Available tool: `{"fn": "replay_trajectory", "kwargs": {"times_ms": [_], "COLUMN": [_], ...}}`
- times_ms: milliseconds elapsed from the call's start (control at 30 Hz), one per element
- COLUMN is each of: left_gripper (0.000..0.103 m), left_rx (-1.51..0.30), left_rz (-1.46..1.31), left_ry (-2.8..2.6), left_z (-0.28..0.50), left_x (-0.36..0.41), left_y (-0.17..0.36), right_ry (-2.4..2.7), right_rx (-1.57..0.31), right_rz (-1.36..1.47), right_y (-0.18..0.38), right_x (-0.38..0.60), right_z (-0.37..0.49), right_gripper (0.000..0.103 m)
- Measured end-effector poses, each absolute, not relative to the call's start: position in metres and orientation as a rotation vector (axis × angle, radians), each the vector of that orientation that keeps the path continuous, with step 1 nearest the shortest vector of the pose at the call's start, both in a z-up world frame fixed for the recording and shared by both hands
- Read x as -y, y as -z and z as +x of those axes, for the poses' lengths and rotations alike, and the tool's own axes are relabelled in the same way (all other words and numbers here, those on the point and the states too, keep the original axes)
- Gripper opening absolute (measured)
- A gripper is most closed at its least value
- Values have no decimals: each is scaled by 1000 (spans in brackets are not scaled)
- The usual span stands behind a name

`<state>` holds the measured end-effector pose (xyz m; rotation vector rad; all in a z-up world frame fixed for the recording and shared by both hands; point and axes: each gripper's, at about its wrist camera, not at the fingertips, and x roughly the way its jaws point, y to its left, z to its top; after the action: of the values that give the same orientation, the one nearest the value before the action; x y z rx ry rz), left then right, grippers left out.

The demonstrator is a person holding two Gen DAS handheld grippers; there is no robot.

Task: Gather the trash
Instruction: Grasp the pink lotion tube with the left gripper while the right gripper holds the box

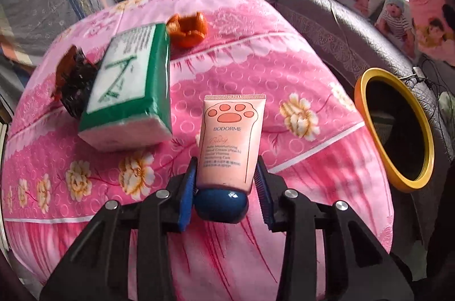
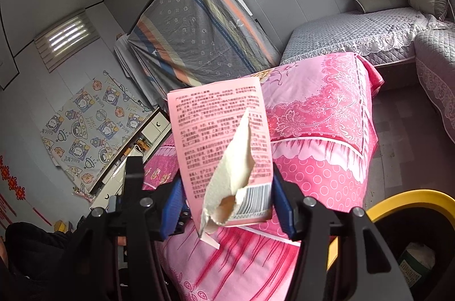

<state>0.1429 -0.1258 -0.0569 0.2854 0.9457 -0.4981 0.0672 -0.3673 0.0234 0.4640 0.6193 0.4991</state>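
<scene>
A: Where does the left gripper sit?

B: Low over the pink flowered bedspread, with the peach hand cream tube standing between its blue pads. The tube rests on its dark blue cap. The left pad lies against the tube's lower edge; the right pad stands just beside the other edge, and whether it presses cannot be told.

A: What else lies on the bedspread?

B: A green and white tissue pack at the left, a dark hair clip touching its far side, and an orange clip just beyond its upper corner. The bin with the yellow rim stands beside the bed at the right.

A: And the right gripper?

B: It pinches a pink carton, printed with small text and a barcode, upright between its pads. The torn flap hangs open, showing pale cardboard. The yellow rim curves at the lower right of that view, near the carton.
</scene>
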Motion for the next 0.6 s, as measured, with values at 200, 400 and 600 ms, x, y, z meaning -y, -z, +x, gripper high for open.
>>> {"fn": "replay_trajectory", "kwargs": {"times_ms": [200,400,600], "left_gripper": [36,36,36], "left_rx": [-789,-693,-640], "left_rz": [340,391,438], "left_ry": [516,618,710], "left_z": [132,118,101], "left_x": [161,222,279], "left_y": [11,-10,-12], "right_ry": [-402,-237,-13], "right_rx": [-566,-522,-500], "right_rz": [543,555,528], "right_y": [-14,-5,8], "right_x": [401,433,457], "right_z": [50,14,-22], "right_gripper": [53,53,53]}}
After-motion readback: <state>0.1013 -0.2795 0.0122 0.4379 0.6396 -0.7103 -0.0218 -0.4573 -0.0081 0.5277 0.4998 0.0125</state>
